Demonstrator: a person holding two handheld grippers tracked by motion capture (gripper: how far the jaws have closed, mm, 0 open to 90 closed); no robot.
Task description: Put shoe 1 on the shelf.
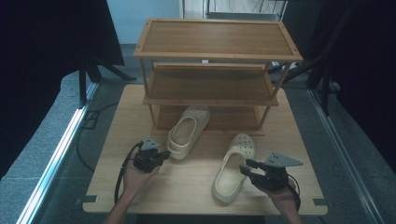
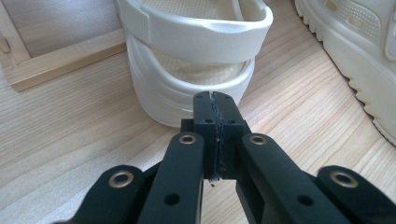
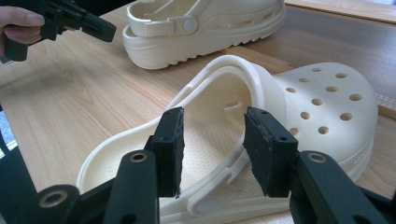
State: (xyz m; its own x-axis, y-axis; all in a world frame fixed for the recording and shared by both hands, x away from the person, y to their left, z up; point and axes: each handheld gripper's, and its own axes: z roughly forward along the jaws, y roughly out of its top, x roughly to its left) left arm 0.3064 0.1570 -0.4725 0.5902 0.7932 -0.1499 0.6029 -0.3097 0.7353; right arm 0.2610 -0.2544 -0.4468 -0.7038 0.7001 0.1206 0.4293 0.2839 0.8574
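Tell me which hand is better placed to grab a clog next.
Right, probably. The right gripper has its jaws open astride the near clog's side rim. The left gripper is shut, with nothing between its jaws, just short of the far clog's heel.

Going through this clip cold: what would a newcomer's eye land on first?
Two cream clogs on the wooden table: the left clog with its toe under the bamboo shoe rack, the right clog nearer the front edge. The left claw is shut with nothing in it, right at the left clog's heel. The right claw stands open over the right clog's side rim.
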